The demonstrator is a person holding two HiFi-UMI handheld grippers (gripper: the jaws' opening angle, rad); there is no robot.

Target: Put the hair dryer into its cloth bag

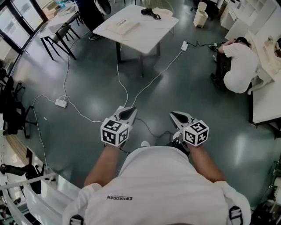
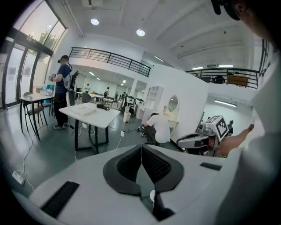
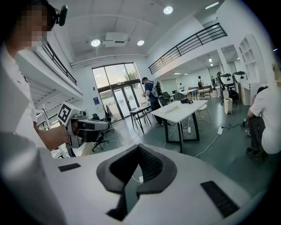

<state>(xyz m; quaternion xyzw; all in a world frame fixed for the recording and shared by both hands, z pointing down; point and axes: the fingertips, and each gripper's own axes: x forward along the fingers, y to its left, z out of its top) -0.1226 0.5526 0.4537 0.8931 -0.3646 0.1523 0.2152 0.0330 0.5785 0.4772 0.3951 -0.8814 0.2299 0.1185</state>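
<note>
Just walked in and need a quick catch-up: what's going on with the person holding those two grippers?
A person stands holding the left gripper and right gripper, both shut and empty, well short of a white table. The black hair dryer lies on that table near a pale cloth bag. Nothing is being handled yet. A second person crouches off to the right.

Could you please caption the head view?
Both shut and empty, left claw and right claw far from the white table holding the hair dryer.
</note>
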